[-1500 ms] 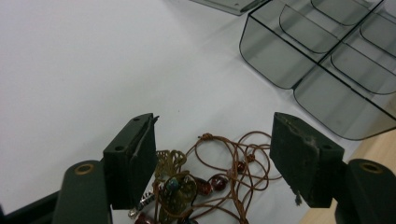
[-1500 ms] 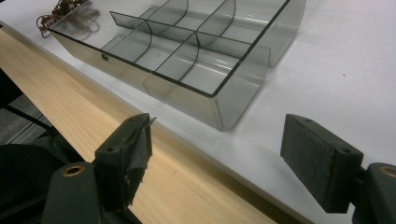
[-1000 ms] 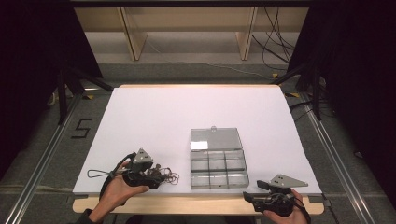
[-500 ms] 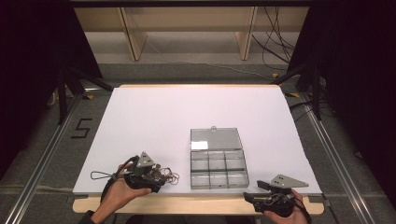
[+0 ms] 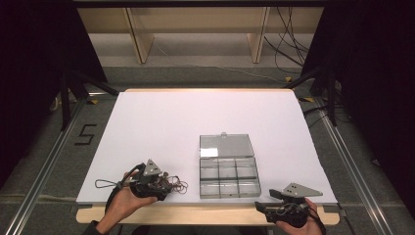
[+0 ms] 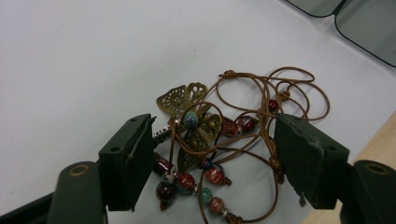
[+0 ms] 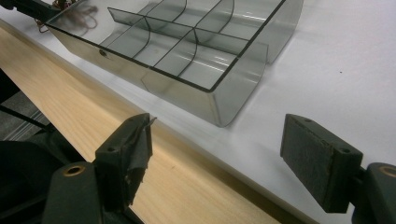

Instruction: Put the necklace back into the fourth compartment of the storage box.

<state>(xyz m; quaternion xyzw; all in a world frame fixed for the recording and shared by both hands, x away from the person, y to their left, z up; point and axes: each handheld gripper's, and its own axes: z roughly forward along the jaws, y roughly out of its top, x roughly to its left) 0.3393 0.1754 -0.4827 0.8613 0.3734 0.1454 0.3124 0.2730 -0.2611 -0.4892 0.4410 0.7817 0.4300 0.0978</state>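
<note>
Beaded necklace (image 6: 212, 140) btwn left gripper (image 6: 212, 161) jaws.

- The whole upper half of the bench (image 5: 161, 117) is bare white sheet, open for passage.
- Lower centre, the clear compartment box (image 5: 228, 169) with its lid laid open blocks the way.
- Lower left, a tangled beaded cord necklace (image 6: 219, 140) lies between the left gripper's (image 6: 212, 158) spread fingers.

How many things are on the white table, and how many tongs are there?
Necklace: 1
Clear box with its lid open: 1
Tongs: 2, the left tongs and the right tongs
Total: 4
</note>
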